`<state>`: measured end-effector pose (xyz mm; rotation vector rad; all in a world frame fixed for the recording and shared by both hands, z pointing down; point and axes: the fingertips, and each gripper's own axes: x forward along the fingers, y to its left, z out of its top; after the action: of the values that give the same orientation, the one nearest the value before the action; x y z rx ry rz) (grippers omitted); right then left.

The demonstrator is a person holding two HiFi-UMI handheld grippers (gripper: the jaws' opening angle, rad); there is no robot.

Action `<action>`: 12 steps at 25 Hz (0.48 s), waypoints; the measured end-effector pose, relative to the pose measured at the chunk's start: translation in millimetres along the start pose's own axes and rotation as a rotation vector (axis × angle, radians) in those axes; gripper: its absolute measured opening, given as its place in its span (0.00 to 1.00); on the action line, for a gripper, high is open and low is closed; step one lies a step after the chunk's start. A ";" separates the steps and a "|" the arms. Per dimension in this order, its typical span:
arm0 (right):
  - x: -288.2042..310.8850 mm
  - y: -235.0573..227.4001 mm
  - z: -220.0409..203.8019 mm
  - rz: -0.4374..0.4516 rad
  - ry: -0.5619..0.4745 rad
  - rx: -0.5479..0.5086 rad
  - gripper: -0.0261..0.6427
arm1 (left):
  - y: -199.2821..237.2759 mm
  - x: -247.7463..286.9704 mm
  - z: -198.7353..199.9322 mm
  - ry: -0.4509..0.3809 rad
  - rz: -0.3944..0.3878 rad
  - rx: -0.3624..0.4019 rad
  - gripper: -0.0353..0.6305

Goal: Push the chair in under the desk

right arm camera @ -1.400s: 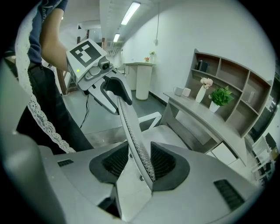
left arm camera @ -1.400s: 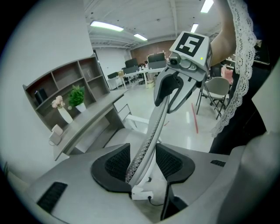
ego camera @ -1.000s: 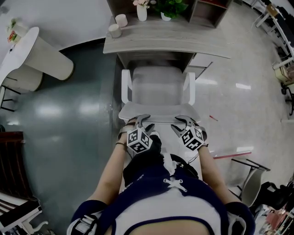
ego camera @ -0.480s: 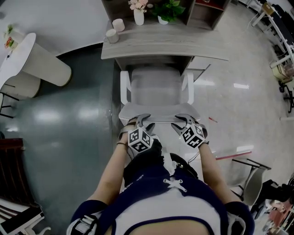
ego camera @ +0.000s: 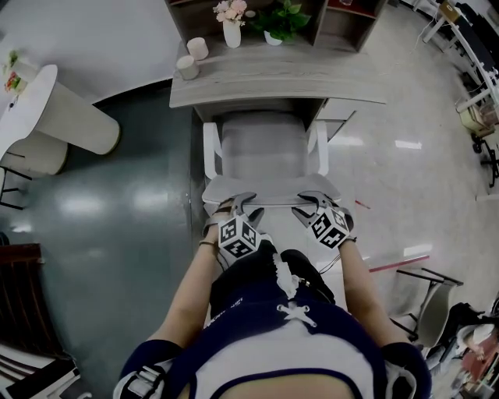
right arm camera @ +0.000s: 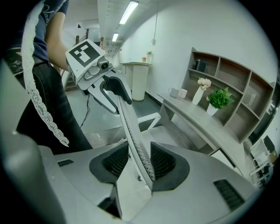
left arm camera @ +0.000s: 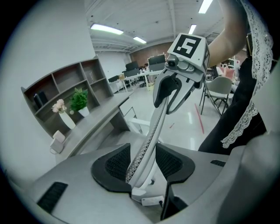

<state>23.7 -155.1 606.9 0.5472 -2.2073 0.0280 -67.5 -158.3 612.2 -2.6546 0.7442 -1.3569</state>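
Observation:
The white office chair (ego camera: pixel 265 144) faces the grey desk (ego camera: pixel 273 78), its seat and the fronts of its armrests partly beneath the desk top. Both grippers clasp the upper rim of the mesh backrest (ego camera: pixel 269 187). My left gripper (ego camera: pixel 243 204) holds the left part of the rim and my right gripper (ego camera: pixel 312 203) the right part. In the left gripper view the backrest edge (left arm camera: pixel 148 140) runs between the dark pads of the left gripper (left arm camera: pixel 142 159), touching both. The right gripper view shows that edge (right arm camera: pixel 131 131) pinched in the right gripper (right arm camera: pixel 139 164).
On the desk stand two cups (ego camera: pixel 187 66), a vase of flowers (ego camera: pixel 231 31) and a potted plant (ego camera: pixel 277 19) before a shelf unit. A round white table (ego camera: pixel 31 101) stands at the left. A folding chair (ego camera: pixel 425 300) and a red floor strip (ego camera: pixel 394 261) lie at the right.
The chair has slid forward, its seat further under the desk top. Both grippers kept their hold on the backrest and moved along with it.

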 end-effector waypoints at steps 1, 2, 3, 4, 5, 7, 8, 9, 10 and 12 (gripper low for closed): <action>1.0 -2.2 0.4 -0.003 -0.001 -0.002 0.25 | 2.1 1.2 0.3 -0.002 0.002 0.001 0.33; 2.1 -4.5 0.5 -0.004 -0.002 -0.003 0.25 | 4.1 2.5 0.8 -0.003 0.005 0.003 0.33; 3.3 -6.5 0.4 -0.003 -0.003 -0.004 0.25 | 6.0 4.0 1.2 -0.004 0.007 0.004 0.33; 4.4 -8.4 0.4 -0.001 -0.003 -0.003 0.25 | 7.6 5.2 1.5 -0.005 0.009 0.005 0.33; 5.3 -10.0 0.5 0.000 -0.003 -0.002 0.25 | 9.0 6.3 1.7 -0.006 0.011 0.006 0.33; 6.8 -13.1 1.1 0.002 -0.003 -0.001 0.25 | 12.0 7.9 2.2 -0.006 0.011 0.005 0.33; 7.4 -14.8 1.6 0.002 -0.003 -0.002 0.25 | 13.5 8.7 2.5 -0.006 0.010 0.004 0.33; 8.0 -16.5 2.0 0.001 -0.004 -0.003 0.25 | 15.0 9.6 2.8 -0.005 0.009 0.003 0.33; 8.5 -18.1 2.3 0.001 -0.004 -0.004 0.25 | 16.4 10.5 3.3 -0.004 0.008 0.002 0.33; 9.4 -21.4 2.4 0.003 -0.004 -0.005 0.25 | 19.1 12.4 4.6 -0.005 0.008 0.001 0.33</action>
<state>25.1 -178.5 608.8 0.5419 -2.2111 0.0231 -65.2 -181.5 613.4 -2.6503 0.7529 -1.3473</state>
